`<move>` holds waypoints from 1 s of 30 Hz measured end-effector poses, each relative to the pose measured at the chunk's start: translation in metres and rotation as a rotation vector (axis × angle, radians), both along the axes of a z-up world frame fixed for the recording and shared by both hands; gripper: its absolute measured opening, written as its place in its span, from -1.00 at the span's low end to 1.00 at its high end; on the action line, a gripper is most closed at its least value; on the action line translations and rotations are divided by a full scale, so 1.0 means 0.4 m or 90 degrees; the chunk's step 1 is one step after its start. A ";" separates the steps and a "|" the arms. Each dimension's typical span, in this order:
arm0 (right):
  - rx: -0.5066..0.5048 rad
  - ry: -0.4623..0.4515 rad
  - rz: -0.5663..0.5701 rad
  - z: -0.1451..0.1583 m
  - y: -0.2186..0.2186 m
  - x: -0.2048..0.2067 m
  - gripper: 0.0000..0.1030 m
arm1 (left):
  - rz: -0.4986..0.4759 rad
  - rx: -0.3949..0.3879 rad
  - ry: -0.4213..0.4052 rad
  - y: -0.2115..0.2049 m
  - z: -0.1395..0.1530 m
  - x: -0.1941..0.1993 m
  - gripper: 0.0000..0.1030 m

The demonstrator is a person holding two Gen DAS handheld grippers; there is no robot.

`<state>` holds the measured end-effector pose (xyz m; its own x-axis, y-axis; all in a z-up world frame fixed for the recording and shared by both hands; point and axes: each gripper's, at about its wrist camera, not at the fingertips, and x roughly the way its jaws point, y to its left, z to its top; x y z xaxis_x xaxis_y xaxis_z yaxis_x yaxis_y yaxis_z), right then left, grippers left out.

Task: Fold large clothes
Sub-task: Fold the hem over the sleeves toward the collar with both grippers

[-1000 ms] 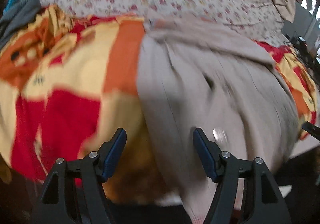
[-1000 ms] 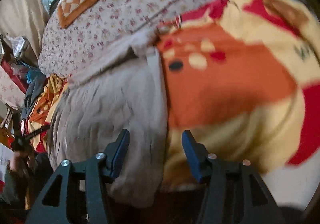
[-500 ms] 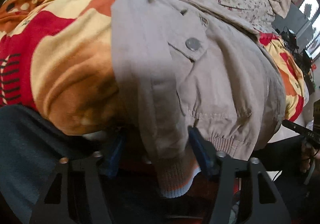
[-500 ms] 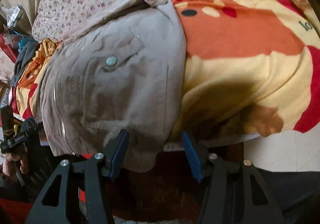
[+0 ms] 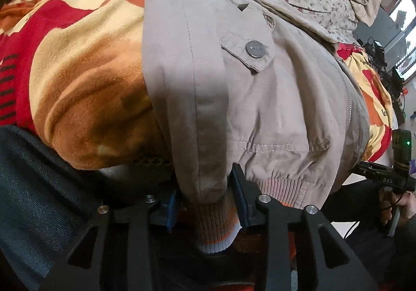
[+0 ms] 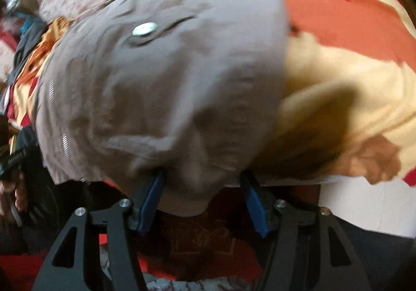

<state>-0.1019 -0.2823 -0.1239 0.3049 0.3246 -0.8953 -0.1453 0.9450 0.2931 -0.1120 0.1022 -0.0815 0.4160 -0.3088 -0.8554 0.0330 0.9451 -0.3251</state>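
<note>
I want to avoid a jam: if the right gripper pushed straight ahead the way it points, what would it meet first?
Most likely the beige jacket: its lower edge already hangs between the right gripper fingers. Depth is blurred here.

The left hand-held gripper [image 5: 208,202] now pinches the jacket [image 5: 260,98] sleeve cuff; the right hand-held gripper [image 6: 202,202] now straddles the other cuff at 6 o'clock.

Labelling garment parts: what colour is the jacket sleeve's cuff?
Tan ribbing with orange and white end stripes on the cuff; clearest in the left wrist view.
</note>
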 end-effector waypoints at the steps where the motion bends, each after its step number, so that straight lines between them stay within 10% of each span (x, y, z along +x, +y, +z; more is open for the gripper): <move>1: 0.003 0.003 -0.006 -0.005 -0.003 0.004 0.23 | 0.001 0.001 0.001 -0.001 -0.001 0.001 -0.51; 3: 0.020 0.010 -0.008 -0.006 -0.009 0.007 0.14 | -0.001 0.002 -0.002 -0.003 0.001 0.002 -0.53; 4: 0.033 0.005 -0.001 0.001 -0.012 0.001 -0.32 | -0.002 0.004 -0.007 -0.005 0.004 0.000 -0.79; 7: 0.025 -0.018 0.030 0.051 -0.003 -0.036 -0.74 | -0.020 0.000 -0.047 -0.012 0.045 -0.027 -0.98; 18: 0.245 -0.316 0.005 0.389 -0.151 -0.105 -0.79 | -0.028 -0.061 -0.195 0.032 0.260 -0.046 -0.98; 30: 0.208 -0.419 -0.108 0.499 -0.210 0.098 -0.80 | -0.007 -0.013 -0.274 0.054 0.443 0.183 -0.98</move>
<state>-0.0628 -0.3662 0.0755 0.8132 0.4433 -0.3770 -0.2476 0.8499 0.4652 -0.0387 0.1238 0.0955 0.7298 -0.3309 -0.5982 0.1803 0.9372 -0.2985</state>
